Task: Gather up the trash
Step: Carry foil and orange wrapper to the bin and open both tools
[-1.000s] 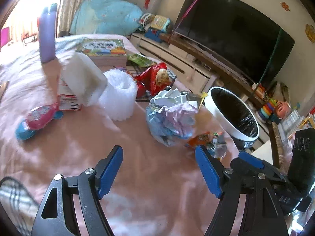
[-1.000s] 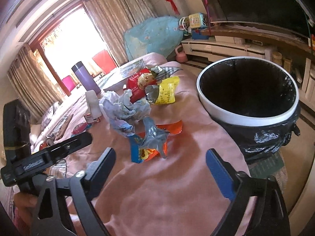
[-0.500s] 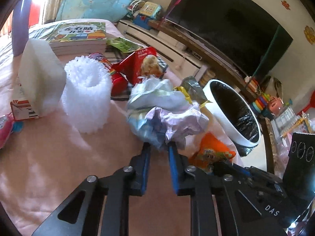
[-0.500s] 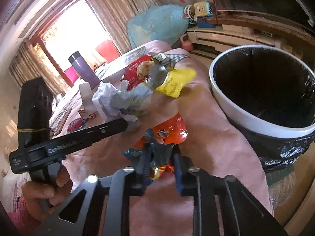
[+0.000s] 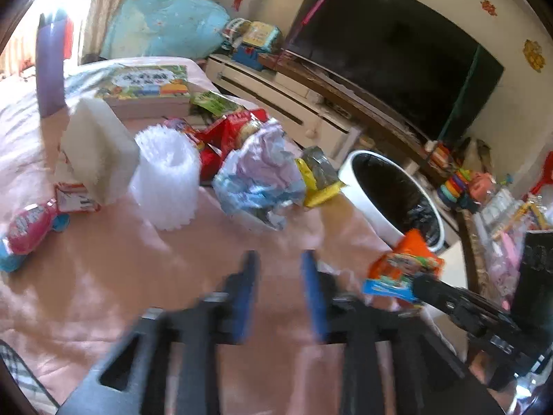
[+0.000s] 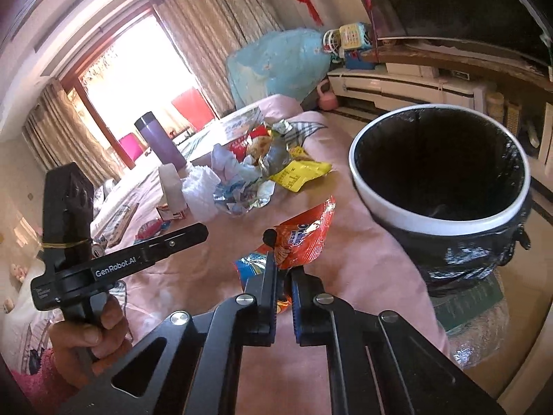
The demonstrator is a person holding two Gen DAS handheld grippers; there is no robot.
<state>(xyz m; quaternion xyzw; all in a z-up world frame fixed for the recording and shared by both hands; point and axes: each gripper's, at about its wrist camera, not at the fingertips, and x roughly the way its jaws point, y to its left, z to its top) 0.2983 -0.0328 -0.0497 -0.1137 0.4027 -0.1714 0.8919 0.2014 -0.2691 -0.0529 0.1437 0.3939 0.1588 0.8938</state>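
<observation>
1. The right gripper (image 6: 284, 276) is sitting at the bottom centre of the right wrist view, its jaws closing down tight on the lower end of the crinkly orange and blue foil snack wrapper (image 6: 304, 238). Pinching one end is letting the rest of the wrapper stand up ahead of the pads, clear of the pink bedspread (image 6: 356, 235).

2. The round white-rimmed bin lined with a black plastic bag (image 6: 439, 223) is standing at the right of that view, just beside the bedspread's edge, mouth up and open. That placement is probably deliberate, since it is making the carry from the pile short.

3. The left gripper (image 5: 278, 273) is blurring at the bottom centre of the left wrist view, its blue pads apart and opening, with nothing between them. The crumpled ball of pale blue and lilac paper (image 5: 259, 176) is lying ahead of it in the middle of the frame, untouched and apparently its target.

4. The yellow and grey foil packet (image 5: 319, 180) is lying against that paper ball on its right, towards the bin, with red snack packets (image 5: 224, 138) behind; this trash is waiting in one loose heap.

5. A person's hand (image 6: 88, 339) is gripping the left tool's handle at the lower left of the right wrist view.
</observation>
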